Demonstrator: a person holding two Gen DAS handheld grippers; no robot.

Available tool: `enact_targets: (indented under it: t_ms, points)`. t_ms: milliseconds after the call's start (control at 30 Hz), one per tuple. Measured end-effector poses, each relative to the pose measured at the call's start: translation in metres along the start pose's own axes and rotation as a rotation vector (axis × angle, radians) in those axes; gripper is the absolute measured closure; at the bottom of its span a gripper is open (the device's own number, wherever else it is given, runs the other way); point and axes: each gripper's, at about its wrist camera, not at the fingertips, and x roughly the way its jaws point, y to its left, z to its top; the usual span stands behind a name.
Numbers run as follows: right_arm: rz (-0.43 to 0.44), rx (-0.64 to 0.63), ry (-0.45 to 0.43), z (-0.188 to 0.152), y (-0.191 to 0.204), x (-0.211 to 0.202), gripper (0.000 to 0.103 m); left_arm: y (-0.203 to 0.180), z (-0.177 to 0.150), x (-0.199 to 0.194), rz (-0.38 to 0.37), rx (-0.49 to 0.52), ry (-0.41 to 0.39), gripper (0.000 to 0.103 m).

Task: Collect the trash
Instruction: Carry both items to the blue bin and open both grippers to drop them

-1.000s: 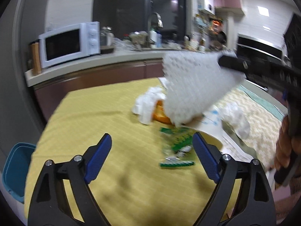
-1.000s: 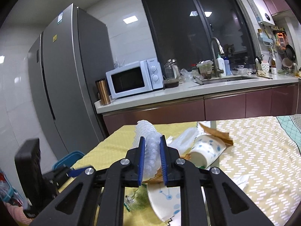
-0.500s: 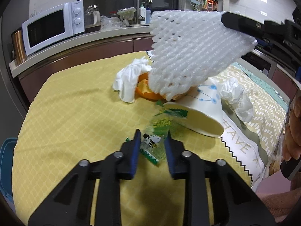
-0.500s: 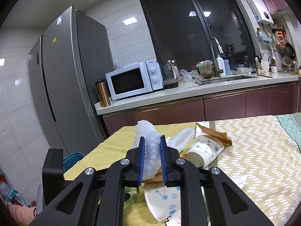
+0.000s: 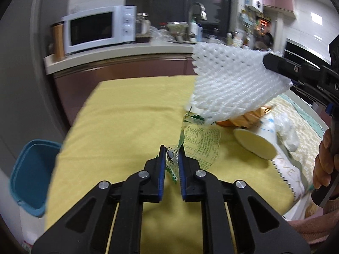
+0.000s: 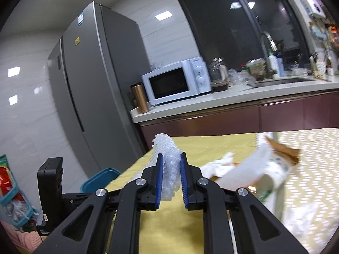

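Note:
A clear wrapper with green print (image 5: 201,146) hangs lifted off the yellow tablecloth (image 5: 127,116). Its near end is pinched between the blue pads of my left gripper (image 5: 171,151), whose jaws are closing on it. My right gripper (image 6: 171,156) is shut on a white foam fruit net (image 6: 169,169). In the left wrist view that foam net (image 5: 233,84) is held up above the trash pile at the right. Under it lie orange peel (image 5: 239,120), a tipped paper cup (image 5: 260,139) and a crumpled white tissue (image 5: 286,131).
A blue bin (image 5: 29,173) stands on the floor off the table's left edge. A counter with a white microwave (image 5: 99,29) runs behind the table, and a grey fridge (image 6: 89,84) stands left of it. A hand (image 5: 326,165) grips the right handle.
My left gripper went from wide open to closed on the green-printed wrapper and has lifted its end off the cloth. The right gripper has swung left, still holding the foam net.

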Motion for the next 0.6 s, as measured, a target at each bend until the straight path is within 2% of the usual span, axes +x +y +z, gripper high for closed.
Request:
enact_targets:
  t_ms: [200, 400, 600]
  points:
    - [0.112, -0.008, 0.055, 0.008, 0.031, 0.039, 0.089, 0.056, -0.004, -0.028, 0.133, -0.061, -0.025, 0.091]
    - [0.224, -0.024, 0.129, 0.010, 0.067, 0.088, 0.089, 0.130, -0.015, -0.055, 0.277, -0.154, -0.022, 0.092]
    - [0.292, -0.020, 0.199, 0.009, 0.095, 0.128, 0.090, 0.189, -0.031, -0.072, 0.391, -0.216, -0.006, 0.092]
